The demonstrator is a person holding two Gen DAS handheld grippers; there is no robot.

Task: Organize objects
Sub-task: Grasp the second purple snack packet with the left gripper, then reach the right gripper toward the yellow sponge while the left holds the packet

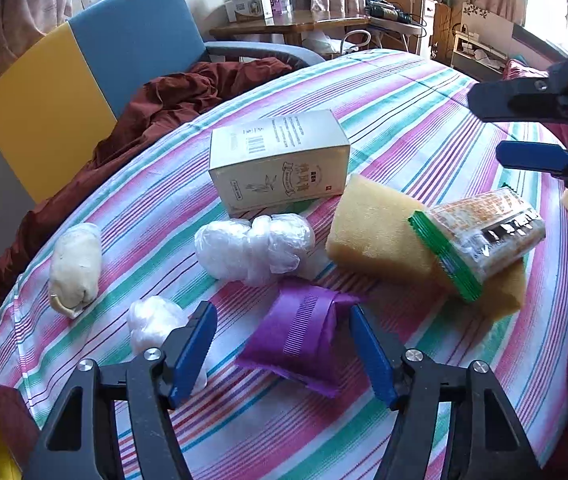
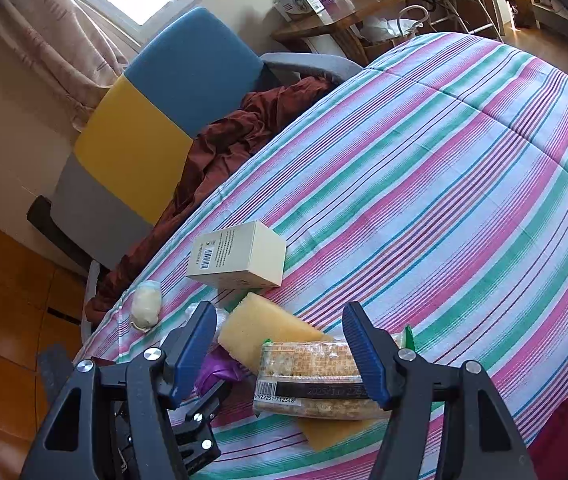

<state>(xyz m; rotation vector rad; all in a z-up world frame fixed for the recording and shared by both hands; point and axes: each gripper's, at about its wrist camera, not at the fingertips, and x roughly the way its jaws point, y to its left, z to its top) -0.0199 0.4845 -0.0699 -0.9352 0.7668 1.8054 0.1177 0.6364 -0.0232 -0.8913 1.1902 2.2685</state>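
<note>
Left wrist view: left gripper (image 1: 284, 344) jaws apart, nothing between the pads; purple pouch (image 1: 303, 340) lies in the gap, not visibly touched by either pad. All items rest on a striped quilt (image 1: 423, 120), apparently a bed.

- Cream carton (image 1: 280, 160) at 12 o'clock from the pouch, lying on its long side.
- Clear plastic bundle (image 1: 254, 250) between carton and pouch, just beside both.
- Yellow sponge (image 1: 371, 232) at 2 o'clock from the pouch; a sealed snack pack (image 1: 483, 236) with a green edge lies across its right end, tilted.
- Small plastic wad (image 1: 152, 320) at 9 o'clock, just beside the left pad.
- Cream-coloured roll (image 1: 74, 268) at 10 o'clock, well apart from the pouch, near the quilt edge.
- Right gripper (image 1: 503, 136) enters at 2 o'clock of the frame, above the quilt, jaws apart and holding nothing.

Right wrist view: right gripper (image 2: 280, 344) jaws apart; the snack pack (image 2: 315, 380) sits between and below them on the sponge (image 2: 264, 328); contact cannot be told. Carton (image 2: 240, 256) at 11 o'clock. Rust-red cloth (image 2: 224, 148) is heaped against a blue-and-yellow chair (image 2: 164, 100) beyond the quilt edge.
</note>
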